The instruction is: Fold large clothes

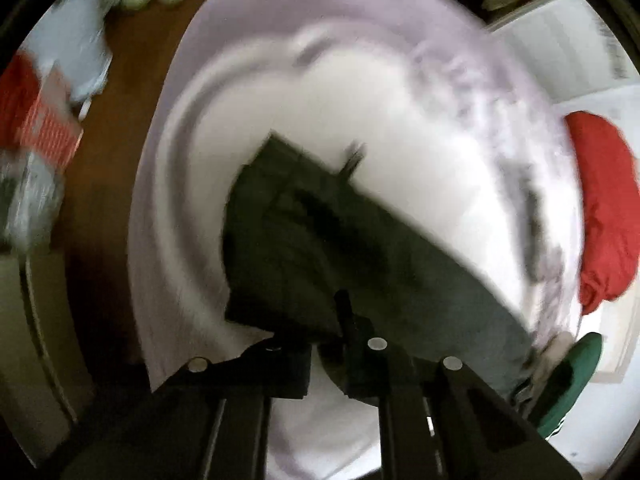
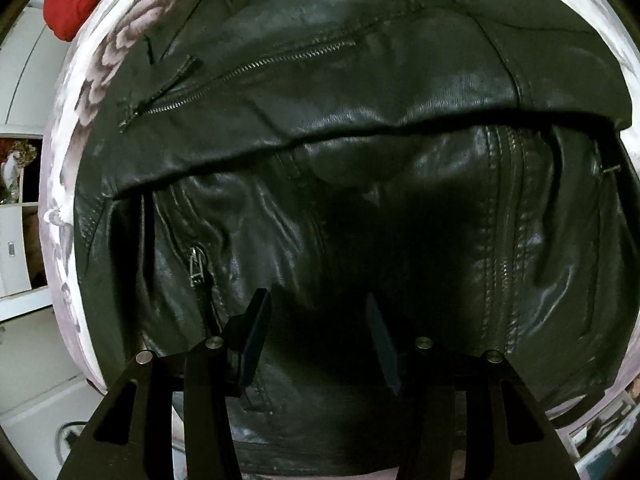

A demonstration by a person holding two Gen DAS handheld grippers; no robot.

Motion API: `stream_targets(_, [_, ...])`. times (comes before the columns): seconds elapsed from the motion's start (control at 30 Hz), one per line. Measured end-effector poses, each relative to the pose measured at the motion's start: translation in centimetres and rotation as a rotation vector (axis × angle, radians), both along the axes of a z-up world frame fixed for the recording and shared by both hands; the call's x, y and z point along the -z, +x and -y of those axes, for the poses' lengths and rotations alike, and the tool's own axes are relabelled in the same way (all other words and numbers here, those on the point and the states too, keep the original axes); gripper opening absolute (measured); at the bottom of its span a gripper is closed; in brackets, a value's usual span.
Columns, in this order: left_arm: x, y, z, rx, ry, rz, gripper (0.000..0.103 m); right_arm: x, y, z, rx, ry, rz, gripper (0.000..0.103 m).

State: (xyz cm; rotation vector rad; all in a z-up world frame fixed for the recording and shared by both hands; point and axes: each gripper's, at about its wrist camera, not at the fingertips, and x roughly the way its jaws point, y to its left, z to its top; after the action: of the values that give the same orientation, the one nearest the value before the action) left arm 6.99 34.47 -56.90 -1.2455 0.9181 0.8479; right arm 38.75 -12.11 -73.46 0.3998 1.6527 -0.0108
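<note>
Left wrist view, blurred. Black leather jacket (image 1: 320, 240) lies on a bed (image 1: 440, 140) with a pale flowered cover. Left gripper (image 1: 344, 316): fingers closed, at the jacket's near edge; whether they pinch leather cannot be told. Red cloth (image 1: 608, 208) at right.

Right wrist view, sharp. Jacket (image 2: 340, 92) shows one panel folded across the body; further folds likely remain. Right gripper (image 2: 320, 340): fingers half apart, holding nothing, above the leather. Collar and hem cut off.
</note>
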Motion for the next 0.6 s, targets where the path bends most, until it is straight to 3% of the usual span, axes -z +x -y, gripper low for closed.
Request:
stream_targets(0.1, [-2.9, 2.5, -2.5, 0.08, 0.124, 0.086, 0.007, 0.2, 0.0, -0.4, 0.01, 0.005, 0.0, 0.052])
stream_targets(0.2, [-1.7, 5.1, -4.8, 0.15, 0.138, 0.122, 0.007, 0.5, 0.0, -0.9, -0.007, 0.002, -0.004, 0.052])
stream_targets(0.33, [3.7, 4.6, -6.5, 0.125, -0.052, 0.074, 0.012, 0.8, 0.3, -2.3, -0.017, -0.005, -0.007, 0.052])
stream_targets(0.4, [4.7, 2.8, -5.9, 0.097, -0.136, 0.114, 0.015, 0.6, 0.5, -2.8, -0.01, 0.015, -0.003, 0.055])
stream_targets(0.47, [4.9, 1.1, -4.7, 0.093, -0.181, 0.14, 0.033, 0.3, 0.9, -3.4, -0.015, 0.034, 0.012, 0.058])
stream_targets(0.53, [5.5, -0.1, -3.6, 0.072, -0.252, 0.211, 0.069, 0.1, 1.1, -3.6, -0.028, 0.033, 0.02, 0.058])
stream_targets(0.6, [5.9, 0.0, -3.1, 0.04, -0.266, 0.259, 0.077, 0.0, 1.5, -4.0, -0.034, 0.037, 0.026, 0.058])
